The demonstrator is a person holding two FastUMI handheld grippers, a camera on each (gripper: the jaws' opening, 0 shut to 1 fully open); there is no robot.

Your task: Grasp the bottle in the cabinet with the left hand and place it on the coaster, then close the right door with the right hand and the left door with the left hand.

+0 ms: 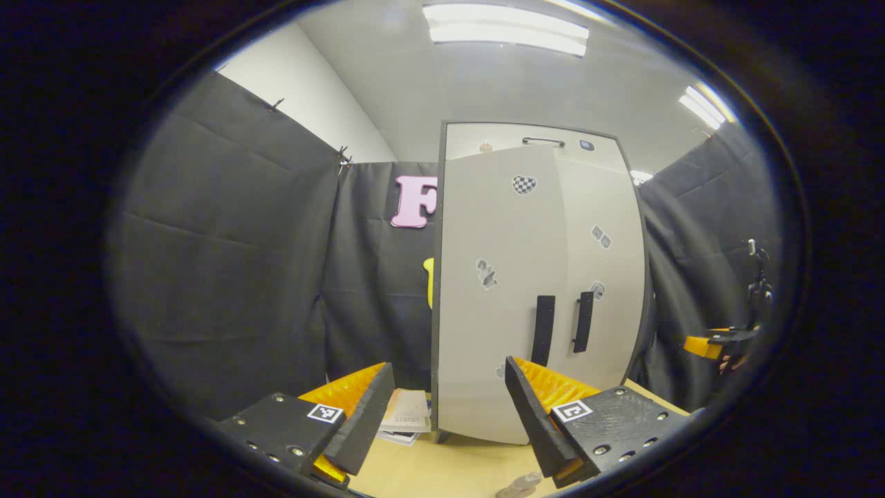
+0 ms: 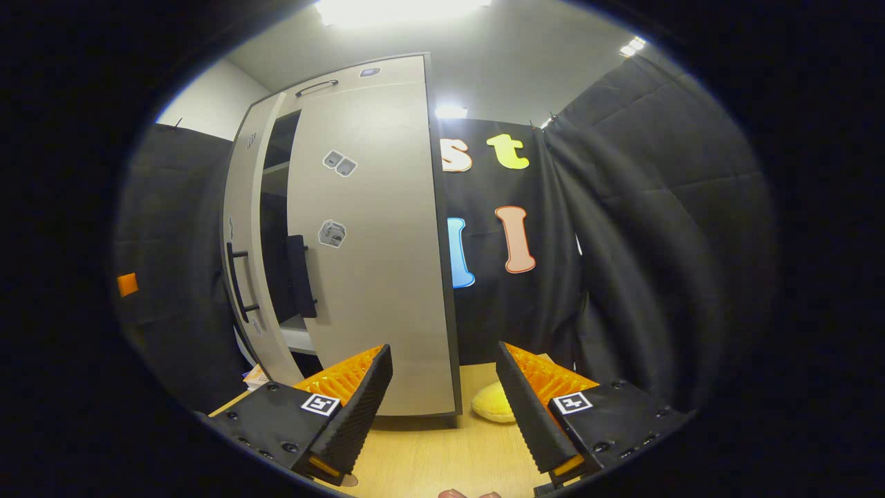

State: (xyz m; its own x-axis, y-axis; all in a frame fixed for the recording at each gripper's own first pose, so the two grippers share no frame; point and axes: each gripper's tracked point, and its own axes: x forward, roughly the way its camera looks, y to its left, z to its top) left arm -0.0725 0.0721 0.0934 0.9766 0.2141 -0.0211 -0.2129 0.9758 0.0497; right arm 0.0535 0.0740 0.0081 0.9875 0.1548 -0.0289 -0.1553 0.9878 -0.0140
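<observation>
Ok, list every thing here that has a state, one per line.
Tall grey cabinet's left door: nearly shut, slightly ajar.
Cabinet's right door: shut or very nearly.
Left gripper: open, empty.
Right gripper: open, empty.
Clear bottle: out of the cabinet, on the wooden table.

A: Where does the left gripper view look from?

B: Low over the table (image 1: 442,470), facing the cabinet (image 1: 539,277) nearly head-on from near, its doors filling the frame's centre. The other gripper (image 1: 719,342) shows far off at the right edge.

A: And the right gripper view?

B: Also low over the table (image 2: 429,456), but angled from the cabinet's right side, close by; the cabinet (image 2: 359,242) leans across the left-centre of the frame.

A: What do they share?

B: The cabinet front with its dark handles, the wooden tabletop, the black cloth wall.
</observation>
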